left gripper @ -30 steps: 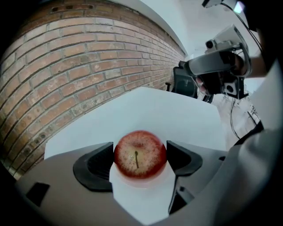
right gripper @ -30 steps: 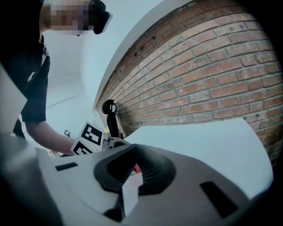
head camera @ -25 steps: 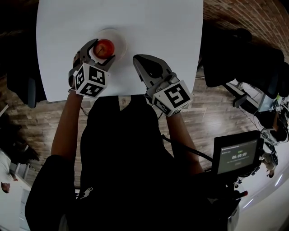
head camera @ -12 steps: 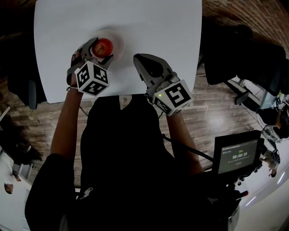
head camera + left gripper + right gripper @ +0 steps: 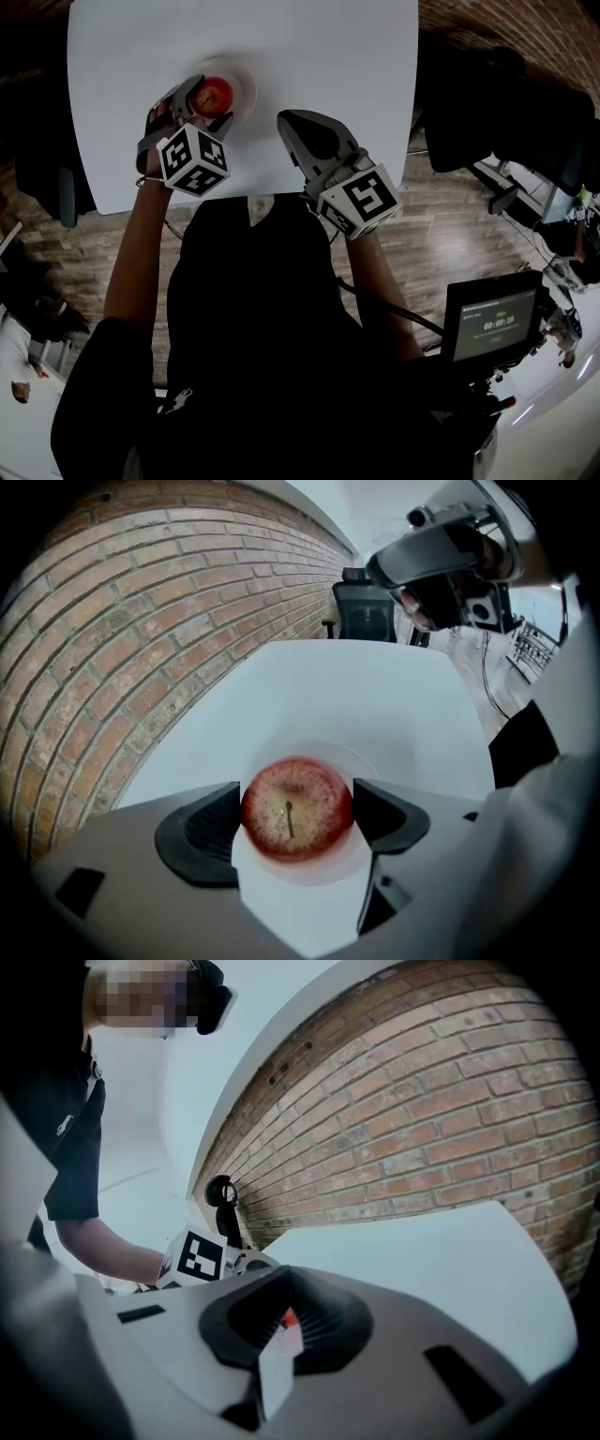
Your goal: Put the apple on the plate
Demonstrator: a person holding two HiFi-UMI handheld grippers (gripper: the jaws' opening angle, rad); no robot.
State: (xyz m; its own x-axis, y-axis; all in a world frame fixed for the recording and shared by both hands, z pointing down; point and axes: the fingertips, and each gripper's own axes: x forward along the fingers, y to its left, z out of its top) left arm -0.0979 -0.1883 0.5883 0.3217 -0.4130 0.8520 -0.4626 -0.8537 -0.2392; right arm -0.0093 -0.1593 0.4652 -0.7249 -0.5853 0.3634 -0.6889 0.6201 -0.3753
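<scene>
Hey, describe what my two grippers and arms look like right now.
The left hand-held gripper and right hand-held gripper are grey moulded shells with black ribbed pads, each carrying a white cube printed with black square markers. You wear a black short-sleeved top; a thin dark cable runs beside the right forearm.

The table lies bare across the upper middle and right, while plate, apple and left gripper crowd the upper left and the right gripper blocks the centre.
</scene>
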